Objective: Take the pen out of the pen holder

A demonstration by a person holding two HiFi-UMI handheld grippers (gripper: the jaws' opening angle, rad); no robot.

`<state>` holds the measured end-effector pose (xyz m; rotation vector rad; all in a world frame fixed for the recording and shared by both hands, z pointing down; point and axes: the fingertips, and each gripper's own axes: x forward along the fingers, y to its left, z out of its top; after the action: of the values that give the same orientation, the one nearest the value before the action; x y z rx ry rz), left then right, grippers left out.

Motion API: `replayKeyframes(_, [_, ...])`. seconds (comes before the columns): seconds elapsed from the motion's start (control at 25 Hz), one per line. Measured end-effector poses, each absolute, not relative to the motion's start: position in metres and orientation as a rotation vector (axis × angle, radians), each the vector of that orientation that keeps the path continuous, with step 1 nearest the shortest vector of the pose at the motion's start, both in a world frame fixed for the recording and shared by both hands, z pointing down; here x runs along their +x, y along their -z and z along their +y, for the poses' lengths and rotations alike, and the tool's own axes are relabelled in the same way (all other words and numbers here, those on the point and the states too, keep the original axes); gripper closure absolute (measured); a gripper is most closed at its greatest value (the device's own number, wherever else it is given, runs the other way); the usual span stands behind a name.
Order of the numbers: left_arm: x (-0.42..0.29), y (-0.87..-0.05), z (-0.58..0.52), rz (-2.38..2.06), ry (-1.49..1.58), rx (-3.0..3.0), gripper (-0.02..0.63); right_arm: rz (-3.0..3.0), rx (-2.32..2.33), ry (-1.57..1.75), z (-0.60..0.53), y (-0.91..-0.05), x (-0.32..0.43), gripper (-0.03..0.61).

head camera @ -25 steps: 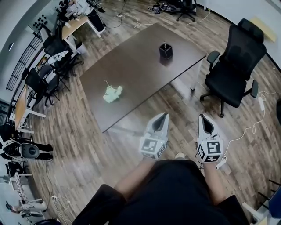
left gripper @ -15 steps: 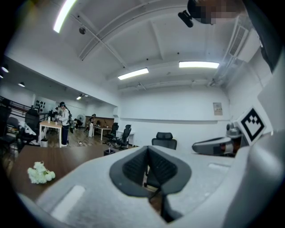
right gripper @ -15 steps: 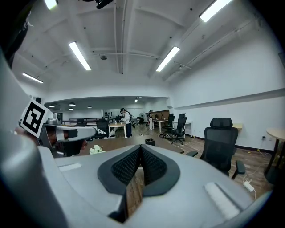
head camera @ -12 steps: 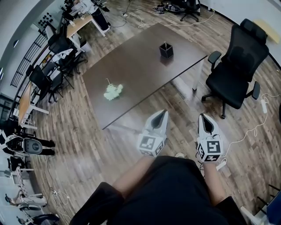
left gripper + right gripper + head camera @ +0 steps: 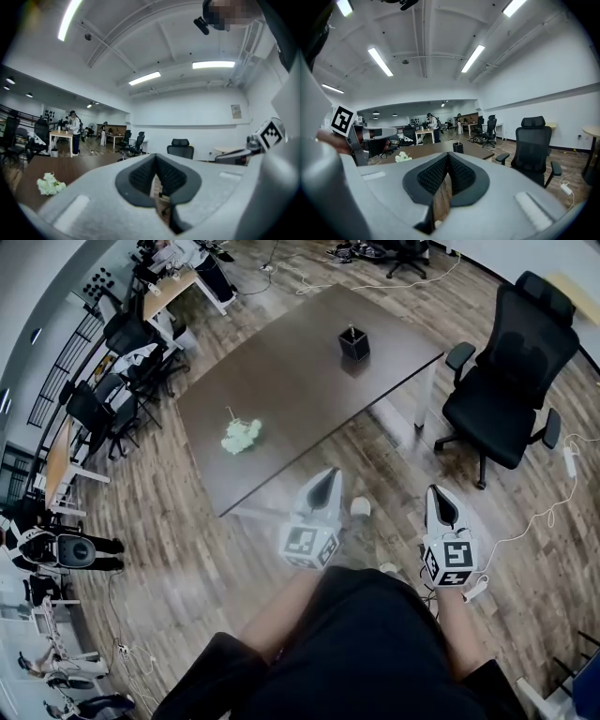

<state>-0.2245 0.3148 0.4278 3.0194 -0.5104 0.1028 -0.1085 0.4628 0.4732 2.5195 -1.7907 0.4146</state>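
The black pen holder stands near the far right corner of the dark brown table, with a pen standing upright in it. In the right gripper view the pen holder shows small and far off, just above the jaws. My left gripper hangs over the floor just short of the table's near edge, its jaws shut on nothing. My right gripper is further right over the floor, also shut and empty. Both are far from the holder.
A pale green and white bunch lies on the table's near left part. A black office chair stands right of the table. More desks and chairs fill the left side. A cable runs on the wooden floor at right.
My left gripper has shifted left and forward toward the table's near edge. A shoe now shows on the floor beside it. The right gripper has barely moved.
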Motion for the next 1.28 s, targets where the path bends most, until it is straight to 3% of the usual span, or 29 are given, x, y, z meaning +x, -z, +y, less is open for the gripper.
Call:
replayKeyframes(0.52, [-0.150,-0.454,0.248,-0.424,-0.096,2.958,0.611,-1.771,2.512,-0.488,0.391,-0.483,-0.048,0.577])
replayKeyframes(1.28, [-0.044,-0.454,0.023,-0.380,-0.101,2.977,0.611,-1.824,2.412,-0.427,0.125,-0.454,0.051,0.577])
